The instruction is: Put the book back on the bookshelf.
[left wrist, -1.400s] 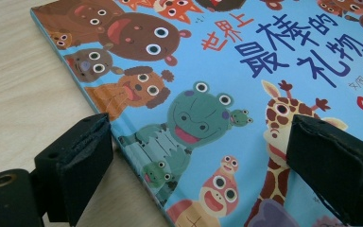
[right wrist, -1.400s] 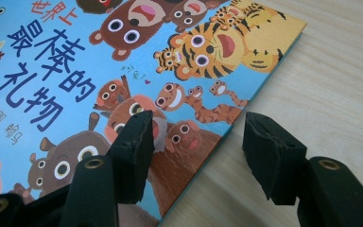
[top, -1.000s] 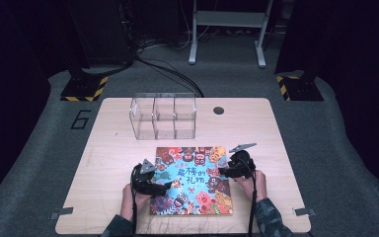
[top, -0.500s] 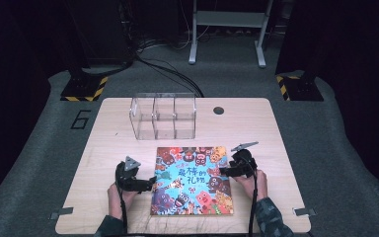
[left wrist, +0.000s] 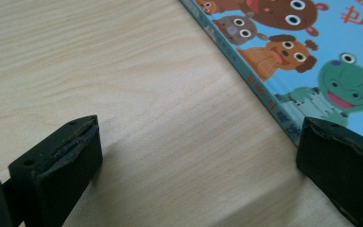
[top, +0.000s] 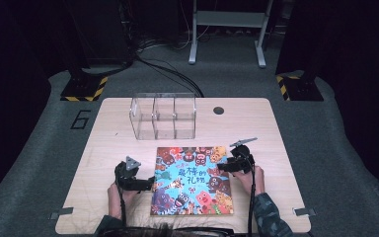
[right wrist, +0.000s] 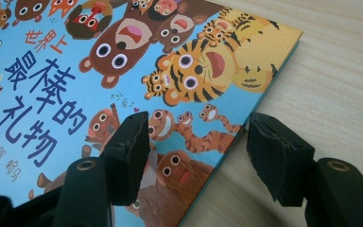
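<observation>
A picture book (top: 192, 180) with cartoon animals on a blue cover lies flat on the wooden table (top: 103, 148), near its front. My left gripper (top: 147, 183) rests on the table just left of the book. Its jaws have just been opening and stand wide (left wrist: 194, 156), with bare wood between them and the book's spine (left wrist: 260, 94) by the right jaw. My right gripper (top: 225, 167) sits at the book's right edge. Its jaws have just been opening too (right wrist: 198, 146). One jaw is over the cover (right wrist: 75, 61), the other over the table, not pressing.
A clear plastic box (top: 164, 116) with three compartments stands behind the book, toward the table's back. A small dark round hole (top: 218, 110) is at the back right. Black cables and stand feet lie on the floor beyond the table.
My left gripper has moved left off the book's left edge onto bare table. The right gripper has stayed at the book's right edge.
</observation>
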Action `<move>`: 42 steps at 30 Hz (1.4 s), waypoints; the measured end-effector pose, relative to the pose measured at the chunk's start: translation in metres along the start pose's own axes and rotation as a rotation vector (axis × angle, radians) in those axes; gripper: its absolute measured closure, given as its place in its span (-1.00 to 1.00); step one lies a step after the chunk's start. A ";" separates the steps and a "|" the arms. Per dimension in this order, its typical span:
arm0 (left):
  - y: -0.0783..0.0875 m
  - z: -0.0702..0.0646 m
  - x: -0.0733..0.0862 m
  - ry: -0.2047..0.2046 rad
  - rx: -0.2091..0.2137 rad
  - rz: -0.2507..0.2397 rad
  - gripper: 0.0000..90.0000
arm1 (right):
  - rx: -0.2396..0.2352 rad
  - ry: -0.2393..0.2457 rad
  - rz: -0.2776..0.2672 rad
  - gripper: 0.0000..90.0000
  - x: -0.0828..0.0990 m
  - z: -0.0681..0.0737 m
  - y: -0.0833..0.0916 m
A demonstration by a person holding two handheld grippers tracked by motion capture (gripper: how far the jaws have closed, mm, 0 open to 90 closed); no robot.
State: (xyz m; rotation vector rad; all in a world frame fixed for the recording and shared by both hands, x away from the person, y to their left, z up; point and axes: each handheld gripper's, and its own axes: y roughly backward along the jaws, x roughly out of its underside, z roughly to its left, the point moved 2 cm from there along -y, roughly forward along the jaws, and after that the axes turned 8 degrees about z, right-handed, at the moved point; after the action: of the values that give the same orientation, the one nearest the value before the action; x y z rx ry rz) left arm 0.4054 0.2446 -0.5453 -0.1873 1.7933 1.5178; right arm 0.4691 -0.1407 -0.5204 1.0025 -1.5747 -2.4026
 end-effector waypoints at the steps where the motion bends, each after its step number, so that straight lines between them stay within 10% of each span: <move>1: 0.000 0.000 0.000 0.001 0.002 0.002 -0.98 | 0.006 0.003 0.003 -0.13 -0.001 0.000 0.000; 25: 0.001 0.002 0.000 -0.020 0.004 0.007 -0.98 | 0.019 -0.017 0.112 -0.10 -0.016 -0.001 -0.001; 42: 0.001 0.002 0.001 -0.039 0.009 0.019 -0.98 | -0.044 -0.052 0.088 -0.16 -0.018 -0.005 -0.001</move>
State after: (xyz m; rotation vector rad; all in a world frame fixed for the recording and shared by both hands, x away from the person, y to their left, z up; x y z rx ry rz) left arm 0.4052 0.2471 -0.5446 -0.1363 1.7753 1.5165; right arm 0.4861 -0.1363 -0.5138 0.8515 -1.5415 -2.4116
